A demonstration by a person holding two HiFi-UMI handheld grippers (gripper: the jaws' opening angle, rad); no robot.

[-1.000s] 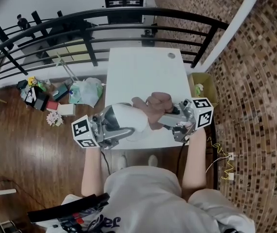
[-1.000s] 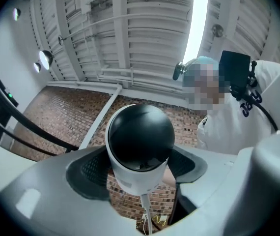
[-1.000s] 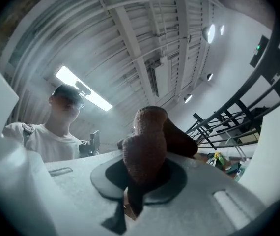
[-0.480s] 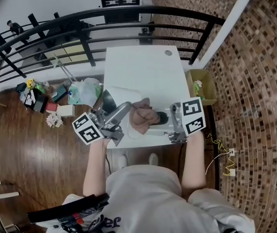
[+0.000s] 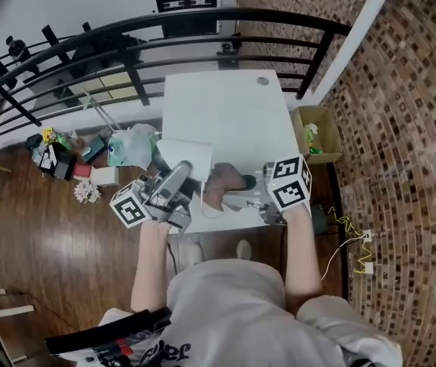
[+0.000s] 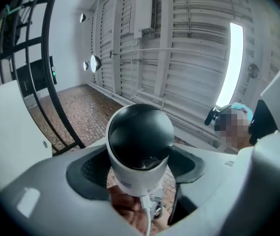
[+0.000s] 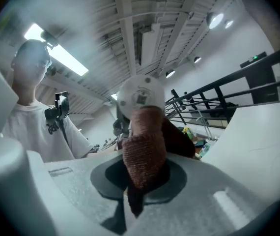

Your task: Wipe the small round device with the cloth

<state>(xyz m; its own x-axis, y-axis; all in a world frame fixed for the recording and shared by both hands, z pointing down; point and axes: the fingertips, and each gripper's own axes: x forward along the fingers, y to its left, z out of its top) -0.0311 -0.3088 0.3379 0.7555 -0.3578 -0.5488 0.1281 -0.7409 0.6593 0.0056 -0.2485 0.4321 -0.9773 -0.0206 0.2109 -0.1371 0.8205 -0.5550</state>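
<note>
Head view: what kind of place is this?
Probably an indoor loft or balcony level: a curved black metal railing, a dark wooden floor and a brick surface surround the small white table.

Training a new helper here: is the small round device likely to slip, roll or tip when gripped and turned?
The small round device looks smooth and glossy, so it probably slips in a loose grip. Its rounded body would likely roll if laid sideways. The white cable at its base may tug.
</note>
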